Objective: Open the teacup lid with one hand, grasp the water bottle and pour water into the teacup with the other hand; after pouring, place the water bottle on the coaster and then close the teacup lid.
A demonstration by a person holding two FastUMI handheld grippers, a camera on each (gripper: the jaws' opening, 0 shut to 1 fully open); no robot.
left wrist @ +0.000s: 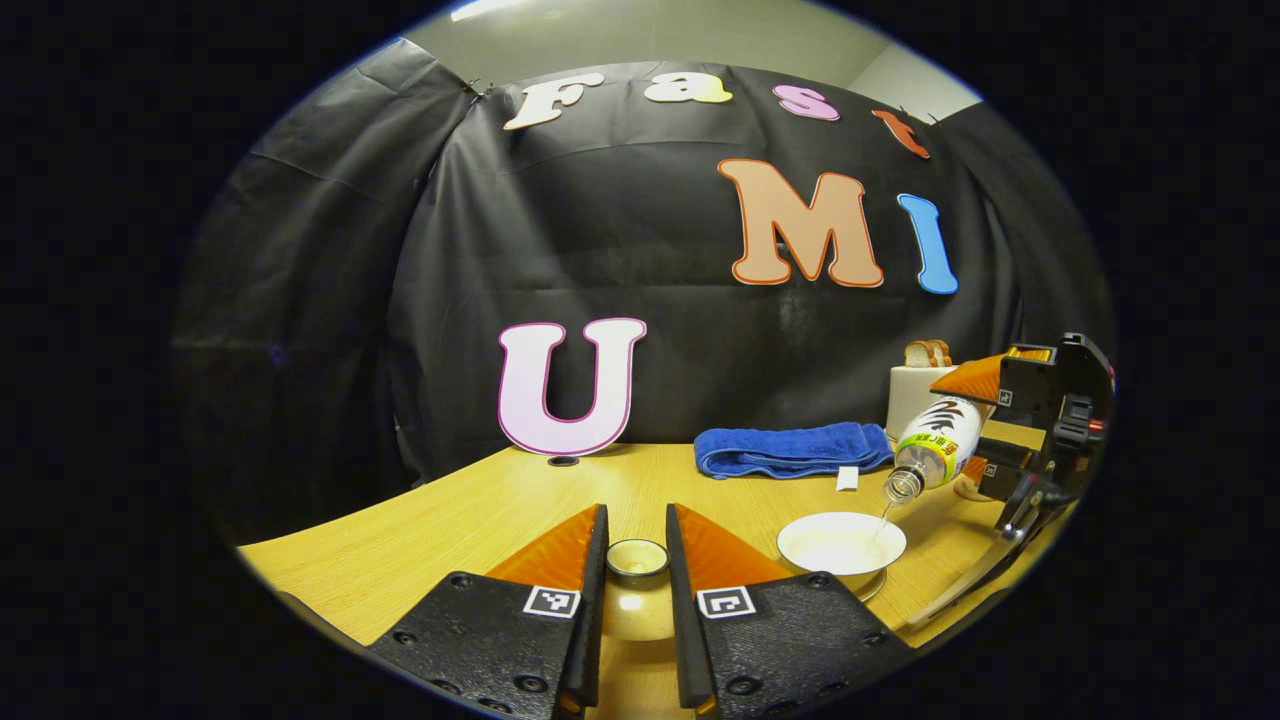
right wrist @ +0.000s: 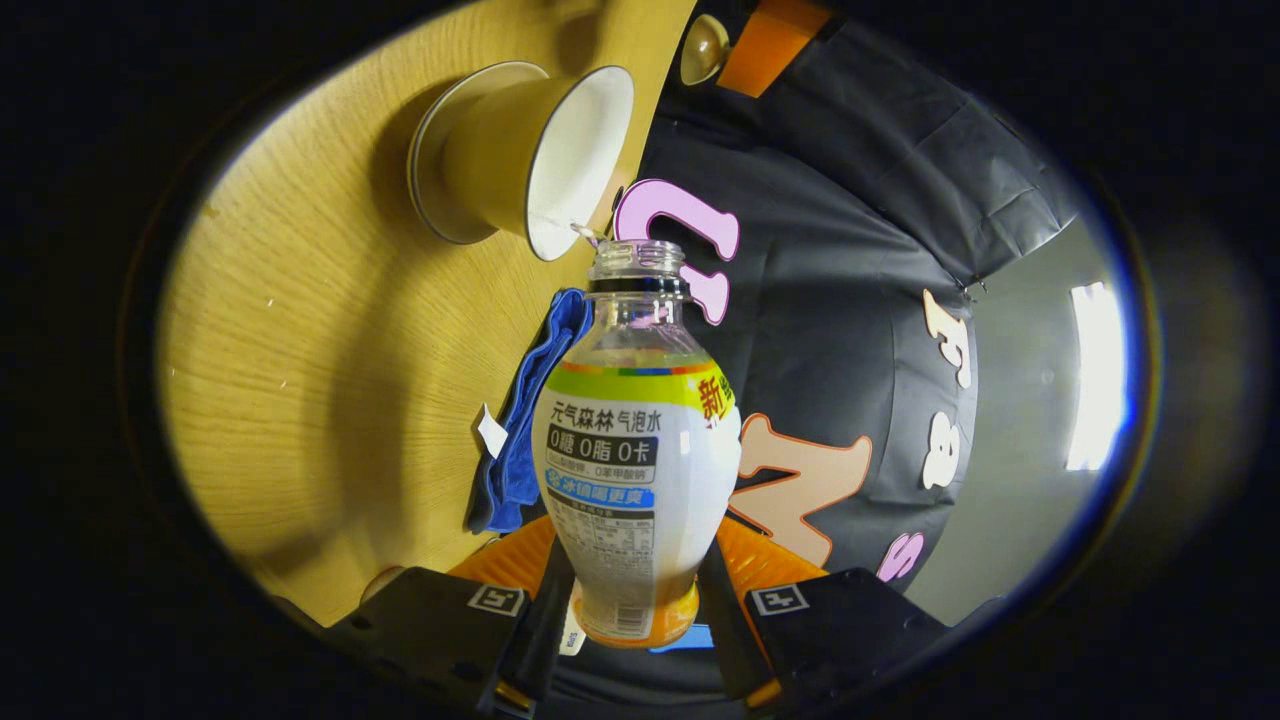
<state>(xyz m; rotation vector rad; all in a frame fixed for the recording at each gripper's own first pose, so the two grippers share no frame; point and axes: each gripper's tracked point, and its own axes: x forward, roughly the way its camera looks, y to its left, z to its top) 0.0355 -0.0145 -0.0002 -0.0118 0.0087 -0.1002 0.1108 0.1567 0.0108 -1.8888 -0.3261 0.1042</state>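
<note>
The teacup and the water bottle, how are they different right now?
The teacup sits upright on the wooden table, while the water bottle is tilted, neck down, above it. The teacup is wide, shallow and plain pale; the water bottle is tall, narrow-necked and wears a colourful label. Nothing grips the teacup, but the right gripper clamps the water bottle. Both are open on top.

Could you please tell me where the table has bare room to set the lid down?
Bare wood lies left of the white teacup, in front of the blue folded towel. It is crowded right of the teacup, around the tilted plastic bottle.
</note>
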